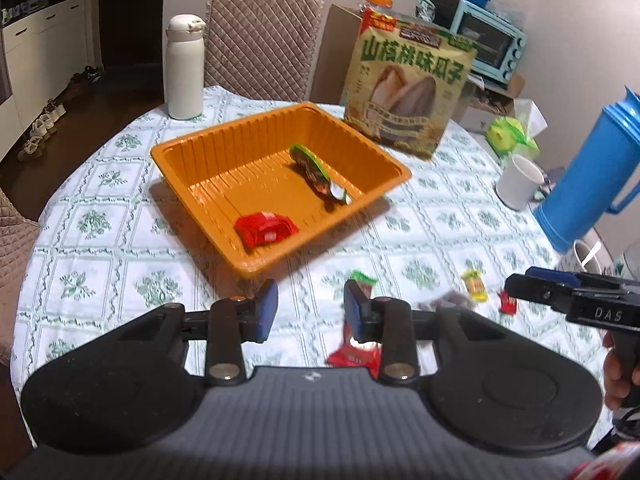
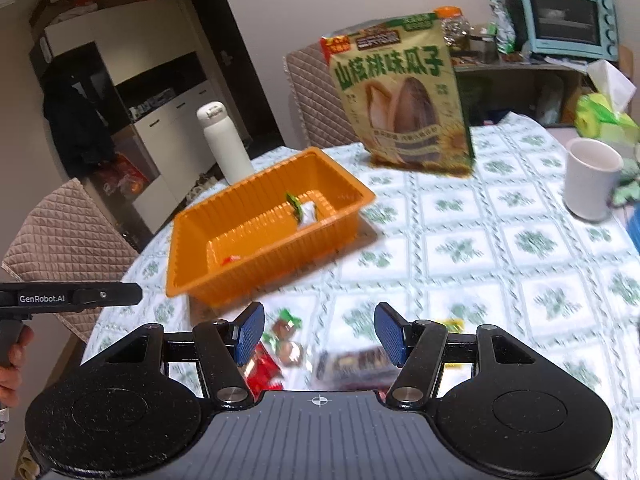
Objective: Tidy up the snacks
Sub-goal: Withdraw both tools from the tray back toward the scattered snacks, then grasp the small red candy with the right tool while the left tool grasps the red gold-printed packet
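1. Here, a round bench (image 1: pixel 120 240) under a green-patterned cloth carries everything, with quilted chairs (image 1: pixel 260 36) at its far edge.
2. Upright near the far edge stands a big seed bag (image 1: pixel 408 92); bare cloth lies right of the tray.
3. The orange tray (image 1: pixel 192 160) holds a red packet (image 1: pixel 264 229) and a green one (image 1: pixel 314 170).
4. Loose snacks (image 2: pixel 288 340) lie near the front edge.
5. Left gripper (image 1: pixel 310 312) and right gripper (image 2: pixel 320 334): jaws apart, gripping nothing.

Table (image 1: pixel 120 248): tray (image 1: pixel 192 160), snacks (image 1: pixel 474 286), mug (image 1: pixel 520 186).
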Available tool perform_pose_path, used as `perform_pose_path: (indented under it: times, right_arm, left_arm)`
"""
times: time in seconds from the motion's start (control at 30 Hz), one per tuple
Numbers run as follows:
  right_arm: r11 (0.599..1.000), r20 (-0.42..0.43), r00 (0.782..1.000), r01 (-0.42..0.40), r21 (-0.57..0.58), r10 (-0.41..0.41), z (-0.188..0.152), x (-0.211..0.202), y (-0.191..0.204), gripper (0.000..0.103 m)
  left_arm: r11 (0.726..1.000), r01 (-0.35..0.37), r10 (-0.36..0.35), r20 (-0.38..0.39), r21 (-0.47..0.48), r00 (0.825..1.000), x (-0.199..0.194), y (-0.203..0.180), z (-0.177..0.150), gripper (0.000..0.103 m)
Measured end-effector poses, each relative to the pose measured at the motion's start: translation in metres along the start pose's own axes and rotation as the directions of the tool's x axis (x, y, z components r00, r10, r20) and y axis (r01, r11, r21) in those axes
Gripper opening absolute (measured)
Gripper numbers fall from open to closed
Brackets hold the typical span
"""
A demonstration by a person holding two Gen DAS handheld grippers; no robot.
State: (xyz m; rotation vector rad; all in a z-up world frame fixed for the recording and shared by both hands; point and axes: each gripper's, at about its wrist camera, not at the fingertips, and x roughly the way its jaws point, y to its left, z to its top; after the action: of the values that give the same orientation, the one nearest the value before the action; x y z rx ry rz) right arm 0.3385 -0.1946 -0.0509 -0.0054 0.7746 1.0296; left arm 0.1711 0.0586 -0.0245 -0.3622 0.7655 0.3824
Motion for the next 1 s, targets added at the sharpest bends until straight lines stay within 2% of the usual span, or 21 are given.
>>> perform_pose_path:
  times: [0.53,0.83,1.0]
  right_arm:
    - [0.983,-0.068,0.985,0.162,0.085,-0.157,-0.045,-0.031,-0.046,0.061]
    - [0.956,-0.076,0.963,0.265,0.126,-0.257,-0.056,-0.028,-0.071,0.061]
    - [0.945,-0.06,0.955,0.296,0.142,-0.29,-0.054,-0.022,-0.082,0.061]
  left_arm:
    - [0.999,0.003,-0.001,-0.06,0.034,0.998,0.009,-0.01,-0.027,0.033]
    - [0.998,0.002,0.002,-0.072,0.063,0.997,0.02,-0.018,-0.035,0.033]
    - [0.998,-0.024,0.028,-0.068,0.066,0.997,0.031,-0.017,-0.035,0.033]
